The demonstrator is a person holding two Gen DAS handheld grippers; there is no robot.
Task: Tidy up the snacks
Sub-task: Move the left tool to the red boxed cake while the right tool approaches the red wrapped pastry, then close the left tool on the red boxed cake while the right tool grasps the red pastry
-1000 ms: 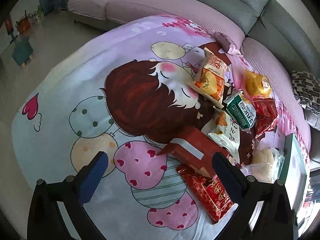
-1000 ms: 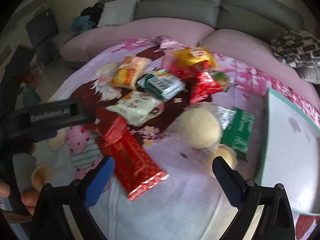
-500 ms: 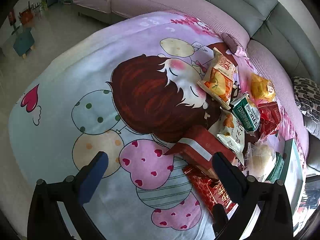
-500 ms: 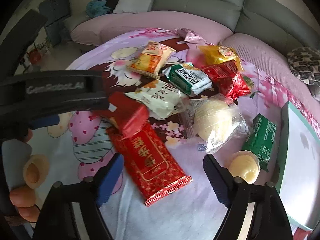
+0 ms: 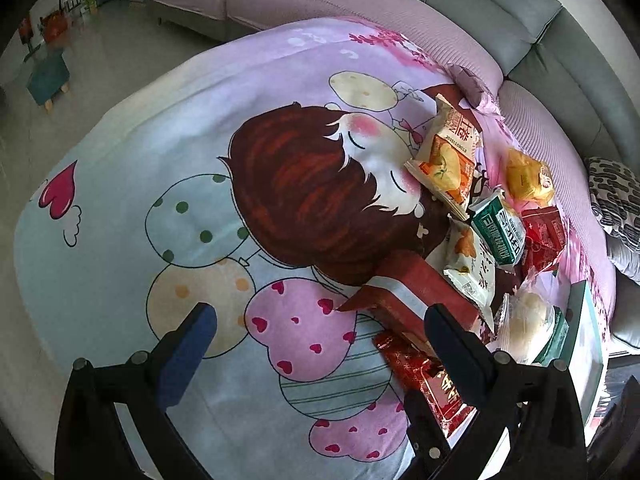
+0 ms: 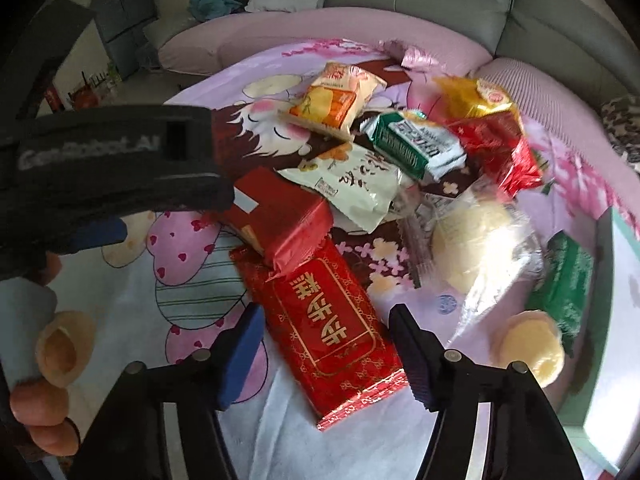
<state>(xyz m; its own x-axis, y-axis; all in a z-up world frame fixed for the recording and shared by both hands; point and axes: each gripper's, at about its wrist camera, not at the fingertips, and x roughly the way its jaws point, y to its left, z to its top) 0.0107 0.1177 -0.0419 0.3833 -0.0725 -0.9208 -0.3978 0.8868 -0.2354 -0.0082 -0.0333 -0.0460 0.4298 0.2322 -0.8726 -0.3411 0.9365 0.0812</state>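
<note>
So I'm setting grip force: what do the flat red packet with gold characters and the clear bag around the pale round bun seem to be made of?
The flat red packet with gold characters looks like glossy foil-laminated plastic film: it glints and its end seal is crimped. The clear bag around the pale round bun seems thin transparent plastic, since it wrinkles, shows glare, and the bun is visible through it. Both look slippery.

Nine wrapped snacks, two grippers.
</note>
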